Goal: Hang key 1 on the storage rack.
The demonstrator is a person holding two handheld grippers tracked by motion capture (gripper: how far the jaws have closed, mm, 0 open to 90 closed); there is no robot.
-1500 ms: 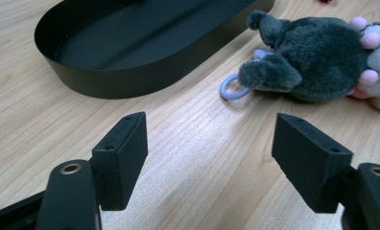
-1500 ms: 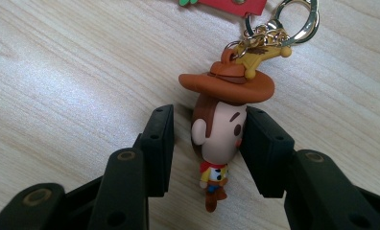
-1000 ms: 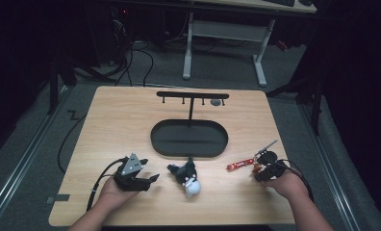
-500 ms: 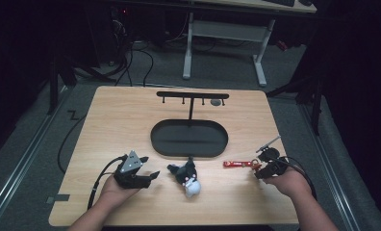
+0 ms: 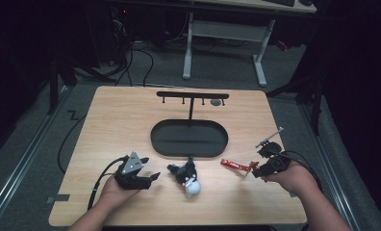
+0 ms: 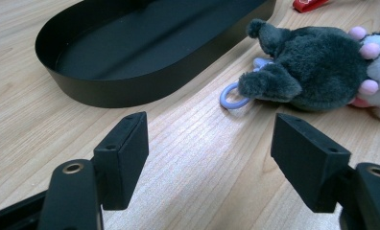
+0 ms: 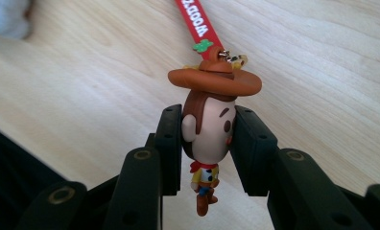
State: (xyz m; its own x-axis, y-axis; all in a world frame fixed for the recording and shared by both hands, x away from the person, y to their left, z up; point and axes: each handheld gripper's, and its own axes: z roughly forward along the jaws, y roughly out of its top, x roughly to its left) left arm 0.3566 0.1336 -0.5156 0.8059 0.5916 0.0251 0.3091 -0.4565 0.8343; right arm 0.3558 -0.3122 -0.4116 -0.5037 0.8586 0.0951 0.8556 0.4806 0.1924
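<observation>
Cowboy keychain (image 7: 208, 136) | right tongs (image 7: 208, 153) clamp head; strap (image 7: 196, 21) cut off | left tongs (image 6: 212, 163) wide

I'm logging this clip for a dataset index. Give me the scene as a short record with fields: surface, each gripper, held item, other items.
surface: wooden table
right gripper: shut on the cowboy figurine keychain, jaws pinching its head from both sides
keychain strap: red strap trails from the hat toward the table's middle
left gripper: open, nothing between the jaws, resting low over the table
plush toy: dark grey and white, lies between the two grippers, lilac ring at its side
black oval tray: nothing in it
hook stand: behind the tray
</observation>
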